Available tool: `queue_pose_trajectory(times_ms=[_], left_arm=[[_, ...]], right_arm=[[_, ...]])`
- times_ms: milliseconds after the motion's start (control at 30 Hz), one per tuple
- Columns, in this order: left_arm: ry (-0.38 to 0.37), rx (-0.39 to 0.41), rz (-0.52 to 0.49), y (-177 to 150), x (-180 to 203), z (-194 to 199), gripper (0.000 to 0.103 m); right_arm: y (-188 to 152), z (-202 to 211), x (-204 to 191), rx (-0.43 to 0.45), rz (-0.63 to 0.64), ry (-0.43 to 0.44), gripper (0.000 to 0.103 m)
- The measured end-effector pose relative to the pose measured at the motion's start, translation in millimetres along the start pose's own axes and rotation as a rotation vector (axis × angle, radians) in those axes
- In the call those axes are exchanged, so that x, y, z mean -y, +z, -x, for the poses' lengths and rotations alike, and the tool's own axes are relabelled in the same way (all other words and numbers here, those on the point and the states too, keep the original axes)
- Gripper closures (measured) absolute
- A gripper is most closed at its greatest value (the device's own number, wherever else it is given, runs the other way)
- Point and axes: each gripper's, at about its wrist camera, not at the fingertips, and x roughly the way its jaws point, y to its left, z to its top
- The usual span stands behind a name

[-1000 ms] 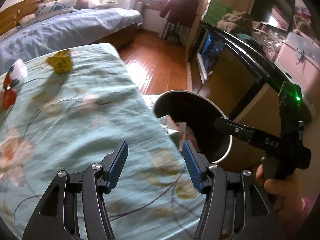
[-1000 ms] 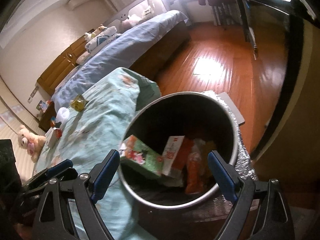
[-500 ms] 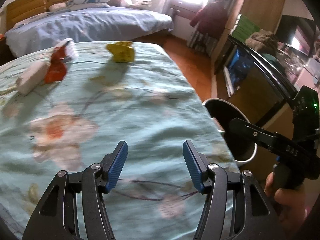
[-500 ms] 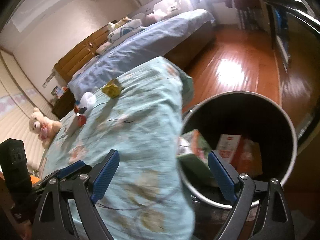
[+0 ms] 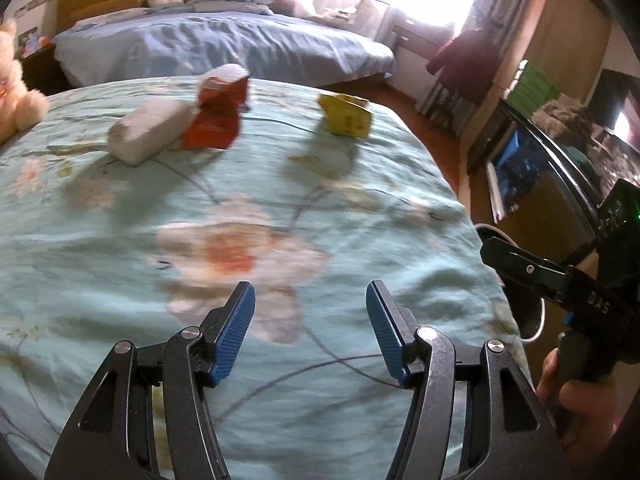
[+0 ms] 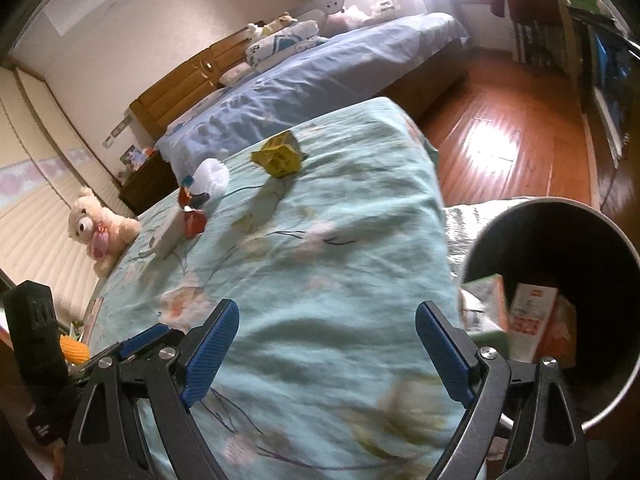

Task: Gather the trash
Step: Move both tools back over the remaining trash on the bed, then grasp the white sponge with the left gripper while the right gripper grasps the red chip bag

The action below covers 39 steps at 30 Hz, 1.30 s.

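On the teal flowered bedspread (image 5: 120,260) lie a crumpled yellow carton (image 5: 346,118) (image 6: 279,156), a red snack wrapper (image 5: 218,118) (image 6: 194,222) and a white packet (image 5: 146,134) (image 6: 170,234), all far ahead of both grippers. My left gripper (image 5: 310,330) hovers open above the spread, nothing between its blue pads. My right gripper (image 6: 326,350) is open wide over the bed's edge, beside the round bin (image 6: 612,248) that holds several packets. The right gripper's body and the hand holding it (image 5: 576,396) show at the right of the left wrist view.
A plush bear (image 6: 96,226) sits at the far left of the spread. A second bed with blue bedding (image 5: 224,46) lies beyond. A dark glass-fronted cabinet (image 5: 540,184) stands right of the bin, with wooden floor (image 6: 512,136) between the beds.
Both grippers swung left from the bin toward the bedspread. The trash on the bed has come closer and more central; the bin has slid to the right edge of both views.
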Motion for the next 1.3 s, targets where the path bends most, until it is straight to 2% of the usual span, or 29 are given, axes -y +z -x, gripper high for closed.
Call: queue_pose_trajectory(times_ms=[433, 767, 900, 1300], left_arm=[[0.084, 0.024, 0.085, 18.7, -64.2, 2.5, 0.044], [0.145, 0.037, 0.088, 46.6, -116.3, -0.5, 0.044], [0.146, 0.047, 0.078, 61.6, -131.2, -6.8, 0.044], [0.097, 0.012, -0.001, 91.6, -144.1, -39.8, 0.044]], right_arm=[[14.6, -40.7, -56.2, -0.025, 0.088, 0.053, 0.012], [26.0, -77.5, -95.5, -0.04, 0.146, 0.098, 0.014], [31.8, -95.3, -108.3, -0.054, 0.173, 0.101, 0.028], [56.2, -145.8, -127.1, -0.103, 0.181, 0.154, 0.054]])
